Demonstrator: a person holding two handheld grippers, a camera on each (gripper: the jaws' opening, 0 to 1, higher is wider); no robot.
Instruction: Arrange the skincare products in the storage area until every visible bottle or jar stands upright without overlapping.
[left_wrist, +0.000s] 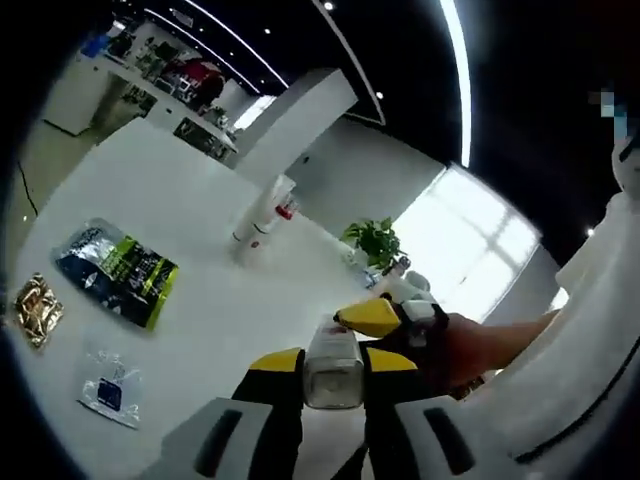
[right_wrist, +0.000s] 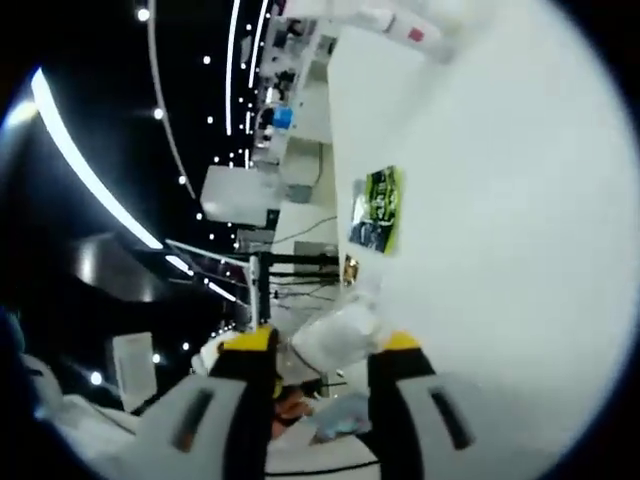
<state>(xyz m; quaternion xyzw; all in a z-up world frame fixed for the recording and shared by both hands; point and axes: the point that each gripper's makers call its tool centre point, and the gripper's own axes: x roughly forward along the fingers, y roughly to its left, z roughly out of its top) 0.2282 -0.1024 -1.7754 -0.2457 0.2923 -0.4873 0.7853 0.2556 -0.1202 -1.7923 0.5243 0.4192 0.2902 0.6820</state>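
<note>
Clamped bottle (left_wrist: 333, 375), open table (left_wrist: 230, 300) beyond

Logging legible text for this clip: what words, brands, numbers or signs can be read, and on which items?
None can be read.
Green-and-black packet: printing too blurred.
Clear sachet with a blue patch: too small.
Gold packet: no legible text.
White tubes with red marks: marks too small.
Bottle between the left gripper jaws: no label visible.

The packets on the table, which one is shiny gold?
The small gold packet at the table's edge. The big packet beside it is dark with a yellow-green stripe, and the third, the clear packet, has a blue label.
</note>
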